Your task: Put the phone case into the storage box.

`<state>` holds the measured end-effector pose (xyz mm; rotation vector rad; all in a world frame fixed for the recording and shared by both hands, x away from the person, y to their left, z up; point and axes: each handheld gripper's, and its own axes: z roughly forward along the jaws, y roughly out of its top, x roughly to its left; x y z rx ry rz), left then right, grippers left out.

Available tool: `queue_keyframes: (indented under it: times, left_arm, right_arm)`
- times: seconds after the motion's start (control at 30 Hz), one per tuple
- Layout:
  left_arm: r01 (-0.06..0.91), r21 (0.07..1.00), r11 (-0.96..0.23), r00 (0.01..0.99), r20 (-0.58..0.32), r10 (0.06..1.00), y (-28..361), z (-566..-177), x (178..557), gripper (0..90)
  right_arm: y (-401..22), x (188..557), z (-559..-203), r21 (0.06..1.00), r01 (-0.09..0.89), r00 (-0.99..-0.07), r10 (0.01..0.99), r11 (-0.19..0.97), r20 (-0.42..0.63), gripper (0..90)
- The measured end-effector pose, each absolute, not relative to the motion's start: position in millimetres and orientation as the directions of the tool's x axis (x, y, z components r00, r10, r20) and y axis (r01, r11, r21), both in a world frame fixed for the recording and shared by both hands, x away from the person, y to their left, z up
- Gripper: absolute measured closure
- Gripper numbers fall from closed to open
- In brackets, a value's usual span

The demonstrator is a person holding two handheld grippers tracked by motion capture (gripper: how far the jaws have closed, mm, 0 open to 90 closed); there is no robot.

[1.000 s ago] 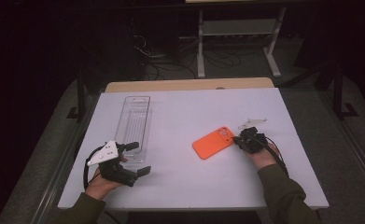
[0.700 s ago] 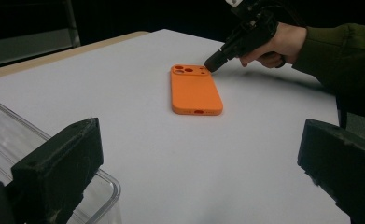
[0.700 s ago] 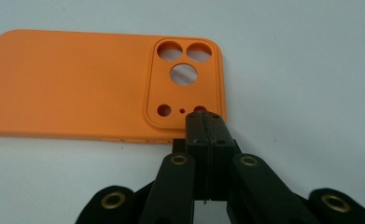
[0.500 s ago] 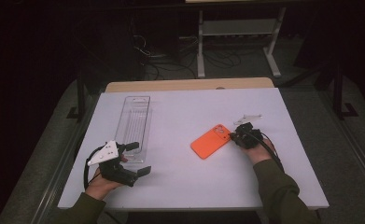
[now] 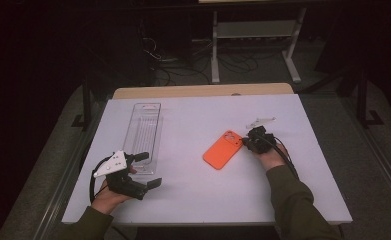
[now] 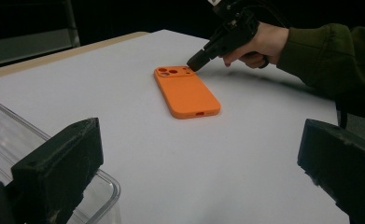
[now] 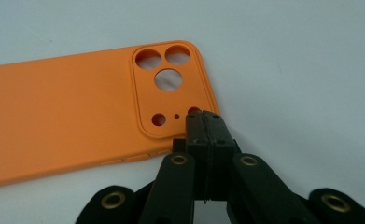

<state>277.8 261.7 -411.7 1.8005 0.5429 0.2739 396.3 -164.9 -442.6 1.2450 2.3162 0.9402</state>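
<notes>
1. Your right gripper has its jaws pressed fully together, with nothing between them. In the right gripper view the closed tips stand at the lower centre of the frame and touch the edge of the orange phone case, at the corner with the camera holes.
2. In the high view your right gripper is right of the frame centre, and its tips meet the upper right corner of the phone case. In the left gripper view the same gripper comes from the upper right of the frame and its tip rests on the far end of the case.
3. Your left gripper has its jaws wide open and holds nothing. In the left gripper view one jaw stands at the lower left of the frame and the other at the lower right, with bare tabletop between them.
4. The phone case lies flat on the white tabletop, back side up, a little right of the frame centre in the high view, tilted from upper right to lower left.
5. A clear plastic tray lies in the left half of the high view, long side going away from you. Your left gripper is at its near end; one jaw is over the tray corner in the left gripper view.
6. A small pale piece lies on the tabletop just above your right gripper in the high view; I cannot tell what it is.
</notes>
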Motion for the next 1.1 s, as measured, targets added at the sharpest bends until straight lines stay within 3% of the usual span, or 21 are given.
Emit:
queue_keyframes:
  times: [1.1]
  left_arm:
    - [0.226, 0.951, -0.210, 0.864, -0.096, 0.494, 260, -411, 277, 0.0]
  right_arm:
    - [-121, 435, -443, 0.698, 0.571, -0.602, 0.798, 0.432, -0.001, 88.6]
